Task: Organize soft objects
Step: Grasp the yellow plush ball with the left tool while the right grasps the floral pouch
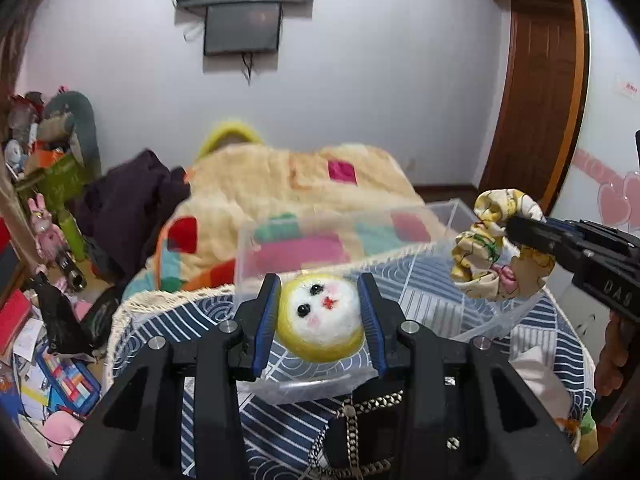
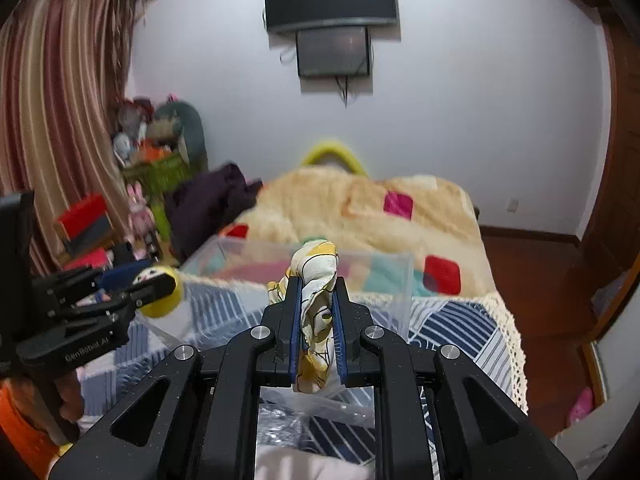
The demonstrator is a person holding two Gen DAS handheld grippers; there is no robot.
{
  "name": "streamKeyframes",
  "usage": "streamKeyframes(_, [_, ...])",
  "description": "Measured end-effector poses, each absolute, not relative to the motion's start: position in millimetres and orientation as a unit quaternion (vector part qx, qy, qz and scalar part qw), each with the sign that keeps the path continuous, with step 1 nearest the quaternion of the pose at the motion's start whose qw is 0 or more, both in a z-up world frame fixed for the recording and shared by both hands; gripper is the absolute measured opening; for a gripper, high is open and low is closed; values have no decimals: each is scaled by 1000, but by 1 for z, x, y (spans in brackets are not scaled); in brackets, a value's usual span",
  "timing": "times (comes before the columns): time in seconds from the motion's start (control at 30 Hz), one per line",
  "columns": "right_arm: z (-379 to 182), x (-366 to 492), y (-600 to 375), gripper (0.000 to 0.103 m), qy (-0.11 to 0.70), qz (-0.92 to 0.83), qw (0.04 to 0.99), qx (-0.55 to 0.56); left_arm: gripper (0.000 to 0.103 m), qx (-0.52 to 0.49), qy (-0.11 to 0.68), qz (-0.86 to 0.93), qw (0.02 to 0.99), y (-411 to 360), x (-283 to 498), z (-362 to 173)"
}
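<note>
The left gripper [image 1: 320,320] is reaching forward, its blue-padded fingers [image 1: 266,320] pressing both sides of a round felt toy [image 1: 320,322]. The right gripper [image 2: 316,328] is pointing forward too, jaws pinching a scrunchie [image 2: 316,280], a hand [image 1: 612,356] gripping its handle.

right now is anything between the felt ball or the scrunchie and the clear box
Nothing visible blocks either. The left hand-held gripper holds the felt ball at the clear box, whose top is open. The right hand-held gripper holds the scrunchie by the box's right side.
</note>
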State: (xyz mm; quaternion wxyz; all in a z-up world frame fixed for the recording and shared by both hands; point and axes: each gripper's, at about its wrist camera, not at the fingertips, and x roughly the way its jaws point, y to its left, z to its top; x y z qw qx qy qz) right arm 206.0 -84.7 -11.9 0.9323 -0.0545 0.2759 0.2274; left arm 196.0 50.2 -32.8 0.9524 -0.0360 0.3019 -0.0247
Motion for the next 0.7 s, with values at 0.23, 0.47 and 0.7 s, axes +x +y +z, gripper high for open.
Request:
streamKeyframes(0.23, [-36,222,-72,13,331,230,912,-83,39,-13,351,-19,936,46,233,-58])
streamKeyframes(0.47, [-42,219,-70,13,351,235,900,-112,42,-2,368,-31,929,37,237,-67])
streamKeyframes(0.7, [-29,204,-78,42,331,241,905,-114,62,10,348,-42,937,31,217,-53])
